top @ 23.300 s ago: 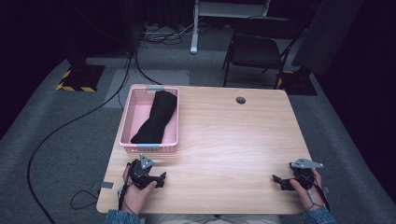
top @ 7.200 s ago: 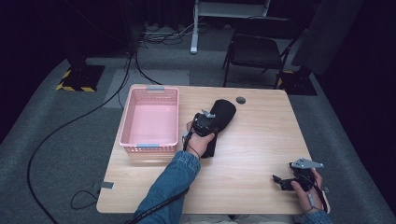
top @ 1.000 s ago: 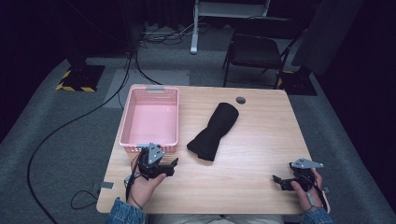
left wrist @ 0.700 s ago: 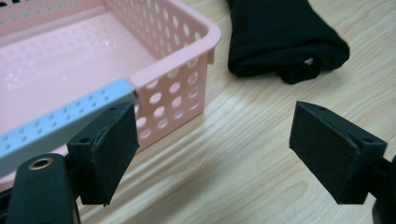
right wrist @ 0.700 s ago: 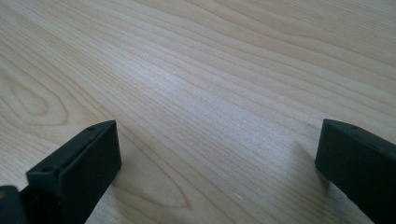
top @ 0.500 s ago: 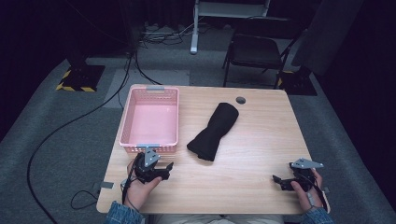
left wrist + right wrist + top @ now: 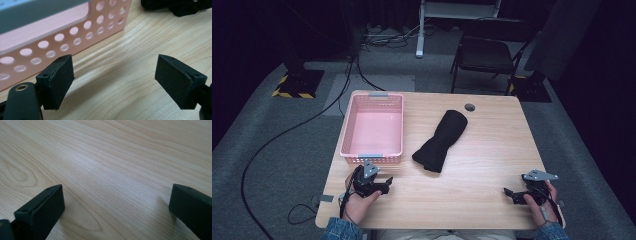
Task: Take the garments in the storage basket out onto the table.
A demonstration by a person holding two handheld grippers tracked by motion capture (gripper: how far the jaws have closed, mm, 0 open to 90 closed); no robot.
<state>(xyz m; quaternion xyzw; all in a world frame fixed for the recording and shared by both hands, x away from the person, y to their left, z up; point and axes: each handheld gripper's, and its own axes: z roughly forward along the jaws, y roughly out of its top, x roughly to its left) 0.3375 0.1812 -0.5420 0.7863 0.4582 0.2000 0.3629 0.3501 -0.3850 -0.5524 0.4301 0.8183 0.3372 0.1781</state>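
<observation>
Both tongs, left (image 7: 384, 186) and right (image 7: 510, 193), rest open and empty on the table (image 7: 472, 170); the black cloth (image 7: 441, 141) lies ahead, out of the pink basket (image 7: 372, 131).

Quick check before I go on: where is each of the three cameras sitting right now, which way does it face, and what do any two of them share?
High view: above the person's side, looking forward and down on the table; both forearms, the left gripper and right gripper show, with the pink basket and black cloth.
Left gripper view: rides the left gripper, low over the wood, facing the basket's holed wall; its two open jaws show.
Right gripper view: rides the right gripper, facing bare tabletop; open jaws.
Shared: high and left gripper views both show the basket and cloth.
</observation>
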